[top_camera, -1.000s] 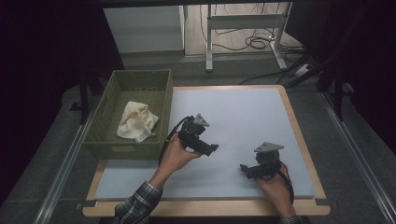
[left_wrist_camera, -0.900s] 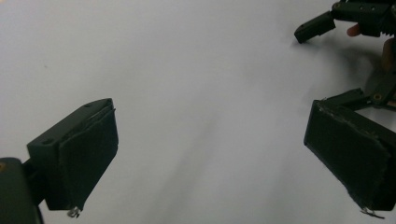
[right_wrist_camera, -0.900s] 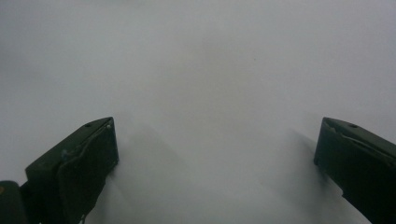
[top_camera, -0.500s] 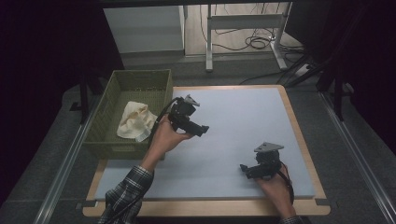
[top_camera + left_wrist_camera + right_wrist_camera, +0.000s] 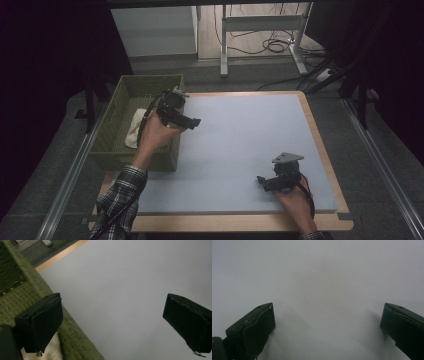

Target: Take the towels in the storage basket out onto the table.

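A cream-coloured cloth (image 5: 134, 127) lies crumpled in the olive-green woven basket (image 5: 113, 116) that sits on the left edge of the tabletop (image 5: 240, 140), partly hidden by the person's left hand (image 5: 156, 134). That hand holds the left gripper (image 5: 192, 121) above the basket's right wall, its jaws wide apart and empty, pointing out over the blue-grey mat rather than down at the fabric. In the left gripper view a pale corner of the cloth (image 5: 53, 348) shows just under the near jaw, beside the basket's rim (image 5: 75, 340).

The right gripper (image 5: 261, 181) rests low on the mat near the front right of the tabletop, well apart from the basket — jaws spread, nothing between them.

The cloth looks light, soft and limp; it should bunch and drape rather than hold a shape, and it is unlikely to slip or break. A raised fold or the bunched upper edge seems the best place to pinch, since a flat patch would give the jaws little to bite. To get there the left gripper would likely need to tip downward and move left into the basket, keeping clear of the woven wall.
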Demonstrator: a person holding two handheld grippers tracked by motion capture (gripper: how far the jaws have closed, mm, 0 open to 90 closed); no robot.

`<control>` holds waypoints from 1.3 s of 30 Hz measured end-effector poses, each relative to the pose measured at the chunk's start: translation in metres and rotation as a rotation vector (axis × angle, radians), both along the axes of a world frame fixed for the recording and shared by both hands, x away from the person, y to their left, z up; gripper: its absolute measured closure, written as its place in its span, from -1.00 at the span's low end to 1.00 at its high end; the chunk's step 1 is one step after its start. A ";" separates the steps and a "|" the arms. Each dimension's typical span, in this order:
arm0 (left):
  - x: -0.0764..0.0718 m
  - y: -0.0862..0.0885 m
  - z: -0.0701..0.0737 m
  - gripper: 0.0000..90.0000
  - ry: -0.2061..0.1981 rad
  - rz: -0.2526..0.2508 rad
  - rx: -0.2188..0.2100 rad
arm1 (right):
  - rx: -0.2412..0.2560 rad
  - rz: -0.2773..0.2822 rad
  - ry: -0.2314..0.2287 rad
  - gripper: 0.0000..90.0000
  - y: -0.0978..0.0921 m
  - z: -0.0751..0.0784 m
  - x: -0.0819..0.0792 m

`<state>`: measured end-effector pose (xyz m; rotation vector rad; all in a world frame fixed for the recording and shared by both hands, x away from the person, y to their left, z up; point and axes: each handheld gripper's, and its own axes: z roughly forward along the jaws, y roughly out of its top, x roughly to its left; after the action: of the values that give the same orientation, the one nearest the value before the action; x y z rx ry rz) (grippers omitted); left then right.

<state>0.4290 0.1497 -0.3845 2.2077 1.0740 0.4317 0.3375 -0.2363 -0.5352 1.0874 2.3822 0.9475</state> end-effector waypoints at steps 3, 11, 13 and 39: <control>0.003 0.013 0.003 -0.93 -0.001 0.026 -0.009 | 0.000 0.000 0.000 -1.00 0.000 0.000 0.000; 0.014 0.057 0.000 -0.94 0.006 0.123 -0.008 | -0.001 0.000 0.000 -1.00 0.000 0.000 0.000; 0.019 0.073 -0.006 -0.95 0.019 0.155 -0.001 | -0.001 0.000 0.000 -1.00 0.000 0.000 0.000; 0.073 0.126 -0.100 -0.94 0.355 0.293 0.147 | -0.002 0.001 -0.001 -1.00 0.000 0.000 0.000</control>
<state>0.5024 0.2752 -0.4850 2.3174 1.6130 0.2522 0.3376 -0.2363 -0.5353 1.0851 2.3828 0.9461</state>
